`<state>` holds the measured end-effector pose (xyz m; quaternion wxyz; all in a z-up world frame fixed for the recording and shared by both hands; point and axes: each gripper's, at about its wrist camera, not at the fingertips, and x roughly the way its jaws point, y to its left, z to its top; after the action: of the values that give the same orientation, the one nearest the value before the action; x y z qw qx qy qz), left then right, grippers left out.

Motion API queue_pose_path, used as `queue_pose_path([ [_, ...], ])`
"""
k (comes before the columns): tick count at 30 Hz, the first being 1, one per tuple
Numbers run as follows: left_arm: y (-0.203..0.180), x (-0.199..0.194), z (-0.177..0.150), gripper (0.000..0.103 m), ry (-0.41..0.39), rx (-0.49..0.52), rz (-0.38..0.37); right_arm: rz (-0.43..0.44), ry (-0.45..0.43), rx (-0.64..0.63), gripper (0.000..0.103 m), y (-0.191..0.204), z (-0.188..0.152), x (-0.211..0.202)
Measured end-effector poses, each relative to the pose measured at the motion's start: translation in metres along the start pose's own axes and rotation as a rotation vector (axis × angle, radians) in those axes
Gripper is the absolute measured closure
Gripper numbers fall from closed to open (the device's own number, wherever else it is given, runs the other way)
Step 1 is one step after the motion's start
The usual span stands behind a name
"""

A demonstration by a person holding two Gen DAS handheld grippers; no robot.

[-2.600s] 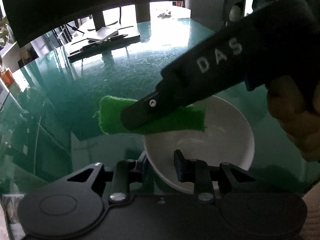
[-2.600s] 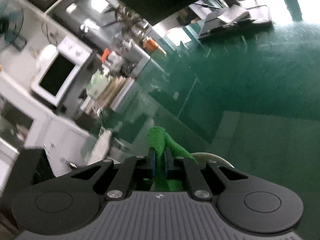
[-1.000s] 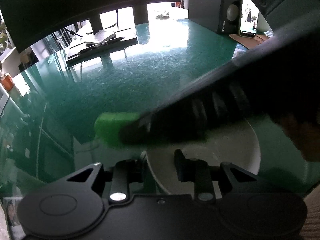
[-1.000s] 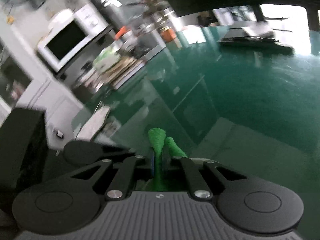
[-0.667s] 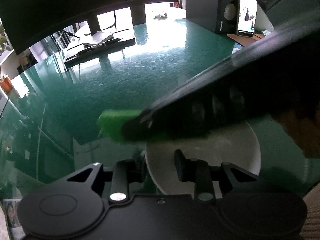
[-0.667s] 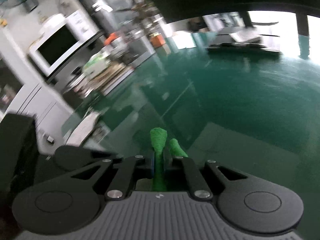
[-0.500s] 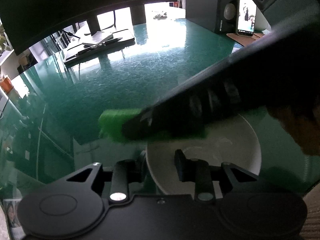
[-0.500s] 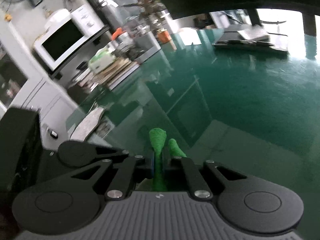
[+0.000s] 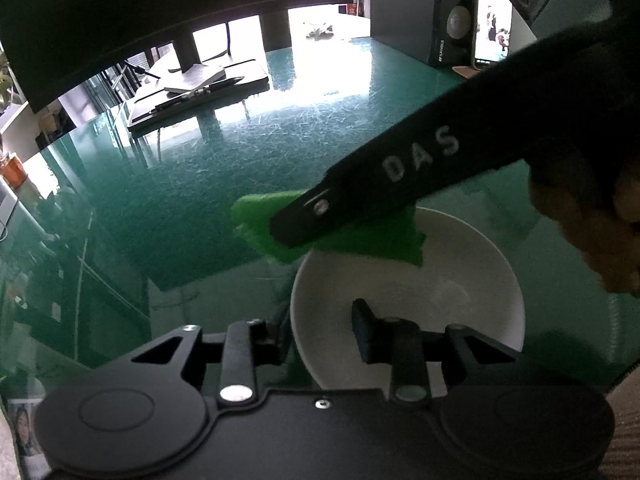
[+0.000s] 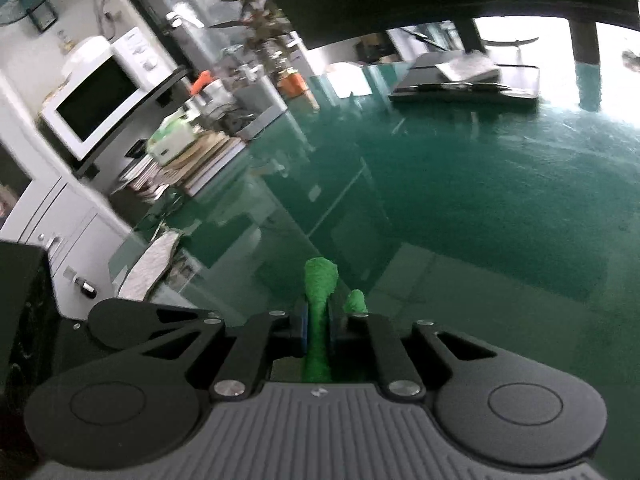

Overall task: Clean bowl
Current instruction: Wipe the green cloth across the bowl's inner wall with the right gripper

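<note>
**Cloth lifted to the bowl's far rim, both grippers easing open**

Since the earlier frames the right gripper [image 10: 318, 326] has shifted a little: its black finger, blurred then, now reads sharp in the left wrist view, and the bright green cleaning cloth [image 9: 360, 236] sits over the far rim of the shallow white ceramic bowl [image 9: 440, 280] rather than lower inside.

Hidden: right gripper's arm covers most of the cloth and part of the bowl's far edge. Left gripper [image 9: 320, 326] body cuts off the bowl's near rim. A hand [image 9: 584, 236] blocks the right side of that view. The bowl does not show in the right wrist view.

Grippers: left straddles the bowl's near-left rim, one finger outside, one inside; jaws are opening, pad contact hard to judge. Right pinches the cloth, jaws opening, cloth between the pads.

Room: green glass desk [image 9: 248, 160] is bare ahead and left of the bowl. Desk edge runs along the left.

Around: dark tray with notebook and pens [image 9: 196, 92] far back, speaker [image 9: 456, 12] and lit phone [image 9: 490, 28] back right, white microwave [image 10: 96, 100] off the desk. All well apart from the bowl.
</note>
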<state>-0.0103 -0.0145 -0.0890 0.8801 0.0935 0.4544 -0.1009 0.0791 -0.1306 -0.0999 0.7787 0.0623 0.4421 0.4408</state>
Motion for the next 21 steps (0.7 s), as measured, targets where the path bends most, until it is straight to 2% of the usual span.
queue_pose_path([
  [4,-0.001,0.004,0.004,0.065,-0.010,0.006,0.011,-0.035,0.002,0.042,0.091,-0.011,0.000,-0.003],
  [11,-0.002,0.016,0.017,0.063,-0.045,0.015,0.059,-0.086,0.008,-0.031,0.091,0.002,0.016,0.014],
  [17,-0.003,0.019,0.019,0.062,-0.055,0.017,0.072,-0.140,-0.023,0.046,0.091,-0.025,0.014,-0.008],
  [21,-0.004,0.020,0.020,0.062,-0.054,0.025,0.076,-0.137,-0.026,0.086,0.091,-0.031,0.013,-0.012],
])
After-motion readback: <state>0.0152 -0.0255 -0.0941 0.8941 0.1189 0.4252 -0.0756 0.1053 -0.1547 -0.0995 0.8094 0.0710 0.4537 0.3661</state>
